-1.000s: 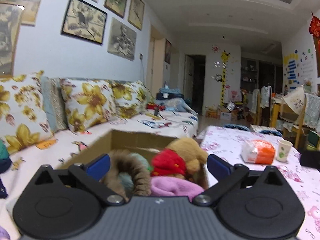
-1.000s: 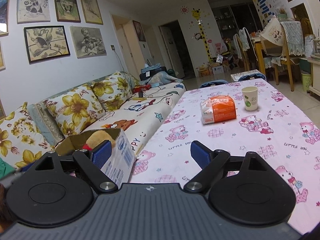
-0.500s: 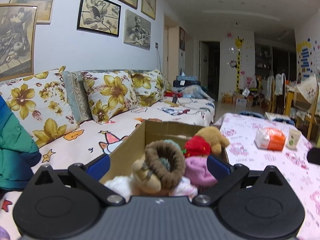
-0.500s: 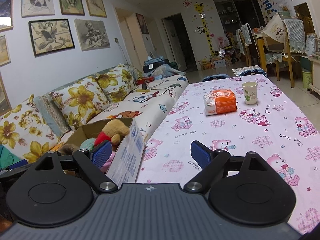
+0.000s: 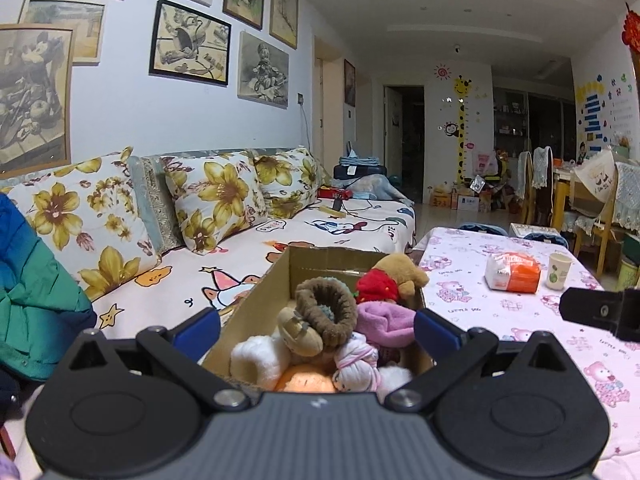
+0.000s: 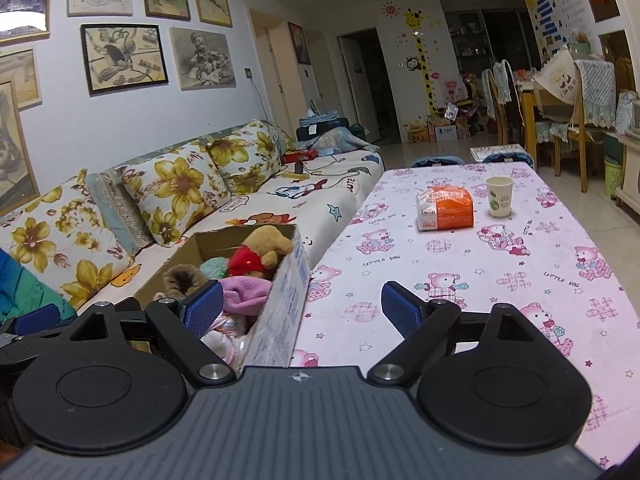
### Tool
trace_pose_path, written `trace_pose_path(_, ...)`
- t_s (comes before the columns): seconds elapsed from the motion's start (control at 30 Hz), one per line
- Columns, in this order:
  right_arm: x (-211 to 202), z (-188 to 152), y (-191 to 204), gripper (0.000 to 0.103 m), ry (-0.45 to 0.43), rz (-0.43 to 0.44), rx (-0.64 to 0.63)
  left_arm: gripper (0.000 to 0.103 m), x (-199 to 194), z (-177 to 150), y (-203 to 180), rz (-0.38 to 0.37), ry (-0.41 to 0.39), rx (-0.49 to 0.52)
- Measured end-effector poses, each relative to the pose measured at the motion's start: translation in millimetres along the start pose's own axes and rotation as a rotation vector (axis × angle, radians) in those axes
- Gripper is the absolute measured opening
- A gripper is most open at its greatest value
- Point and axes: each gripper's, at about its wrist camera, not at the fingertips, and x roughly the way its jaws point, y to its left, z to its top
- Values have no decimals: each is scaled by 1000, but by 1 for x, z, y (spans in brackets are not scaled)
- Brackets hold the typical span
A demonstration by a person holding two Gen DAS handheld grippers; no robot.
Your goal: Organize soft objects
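A cardboard box (image 5: 276, 280) (image 6: 288, 280) sits on the sofa seat beside the table, packed with soft things: a brown bear in a red shirt (image 5: 384, 280) (image 6: 256, 252), a brown fur-trimmed slipper (image 5: 324, 312), a pink cloth (image 5: 384, 320) (image 6: 244, 292) and white plush pieces (image 5: 260, 356). My left gripper (image 5: 316, 330) is open just behind and above the box, nothing between its fingers. My right gripper (image 6: 302, 310) is open too, straddling the box's right wall and the table edge. Part of the right gripper (image 5: 600, 312) shows in the left wrist view.
The sofa (image 5: 320, 236) carries floral cushions (image 5: 216, 200) and small clutter at its far end. A blue-green jacket (image 5: 36, 292) lies at left. On the pink teddy tablecloth (image 6: 520, 272) stand an orange tissue pack (image 6: 444, 208) and a paper cup (image 6: 500, 196). Dining chairs (image 6: 560, 120) stand beyond.
Both grippers have pulled back and up from the box, so more of its contents and the jacket show. Both stay open and empty.
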Motion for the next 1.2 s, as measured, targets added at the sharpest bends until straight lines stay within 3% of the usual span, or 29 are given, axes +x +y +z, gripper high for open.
trace_pose_path(0.5, -26, -4, 17, 103, -2, 28, -64, 102, -34, 1, 15, -5, -25, -24)
trace_pose_path(1.2, -25, -11, 13, 103, 24, 48, -81, 102, -31, -9, 17, 22, -19, -18)
